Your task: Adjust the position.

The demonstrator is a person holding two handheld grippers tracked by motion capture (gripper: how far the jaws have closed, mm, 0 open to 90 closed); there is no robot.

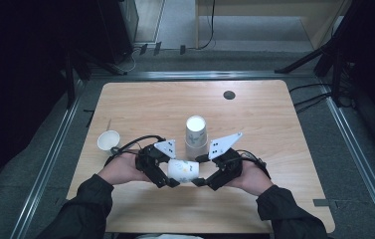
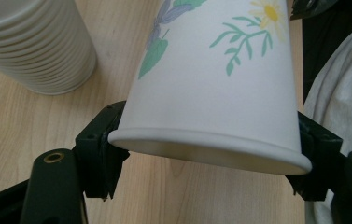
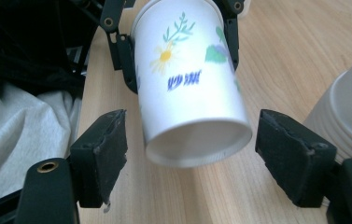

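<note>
Wooden surface (image 1: 274,114), dark floor around it. At far left a single paper cup (image 1: 108,140) stands upright, well apart from your hands. Your left hand-held gripper (image 1: 171,180) pinches the flowered paper cup (image 1: 182,170) across its wide rim end; in the left gripper view both pads (image 2: 100,140) press on the rim. This cup lies on its side above the surface, between your two grippers. Behind it stands the stack of inverted cups (image 1: 195,135). Your right hand-held gripper (image 1: 200,181) is spread, its pads on either side of the cup's base without touching.
</note>
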